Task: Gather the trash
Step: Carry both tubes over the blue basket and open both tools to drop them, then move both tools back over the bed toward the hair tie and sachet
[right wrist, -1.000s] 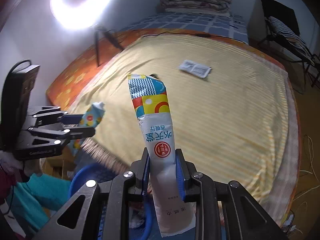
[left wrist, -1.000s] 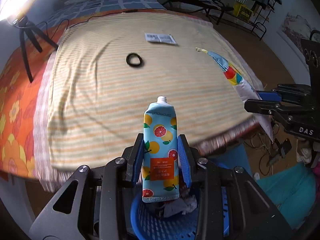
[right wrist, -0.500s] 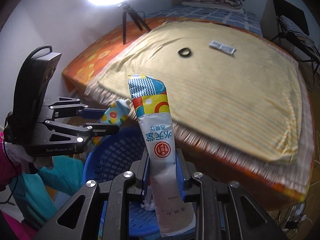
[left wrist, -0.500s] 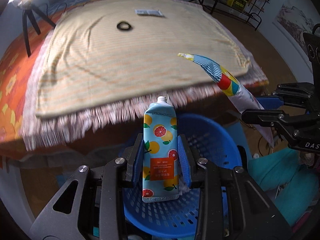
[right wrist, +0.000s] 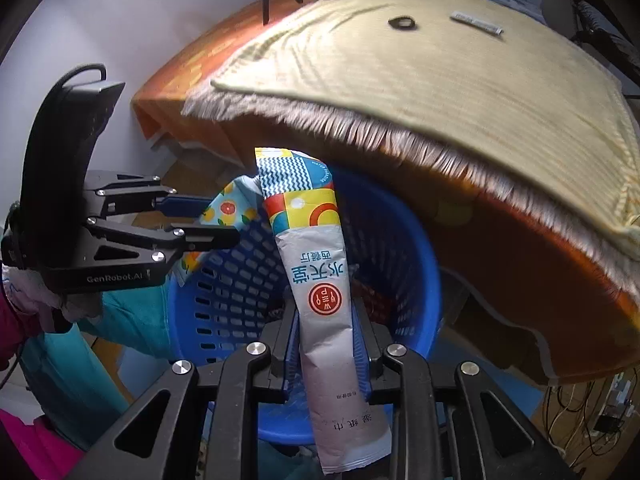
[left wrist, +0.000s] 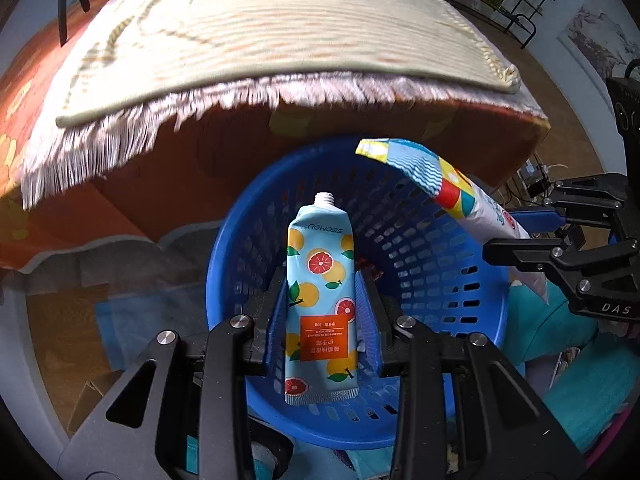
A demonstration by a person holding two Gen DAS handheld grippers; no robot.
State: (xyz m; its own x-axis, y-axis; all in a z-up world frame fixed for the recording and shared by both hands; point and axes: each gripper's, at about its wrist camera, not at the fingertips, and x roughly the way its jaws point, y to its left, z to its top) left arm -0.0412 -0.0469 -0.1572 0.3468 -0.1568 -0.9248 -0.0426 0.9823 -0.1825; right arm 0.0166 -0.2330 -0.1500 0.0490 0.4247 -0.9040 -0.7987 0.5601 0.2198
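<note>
1. The left gripper (left wrist: 322, 312) pinches a light-blue squeeze tube printed with orange and grapefruit slices (left wrist: 320, 300) between its blue pads; the tube's uncapped white neck points away from the camera.
2. That tube hangs over the open mouth of the round blue plastic basket with slotted walls (left wrist: 420, 216), inside the ring of the rim in the left wrist view.
3. The right gripper (right wrist: 326, 340) is clamped on a long white wet-wipe packet with a blue, yellow and red patterned end (right wrist: 320, 280), which stands up from between the pads and also sticks out below them.
4. The packet's patterned end reaches over the basket's far rim, just beneath the pale fringe of the striped yellow blanket (right wrist: 460, 76) that overhangs the orange bed side.
5. The two grippers face each other across the basket, apart, with open basket between them.
6. On the blanket, well back from its fringed edge, lie a black hair tie (right wrist: 403, 23) and a small flat white sachet (right wrist: 476, 23).
7. Crumpled scraps show at the basket's bottom; what they are I cannot tell.
</note>
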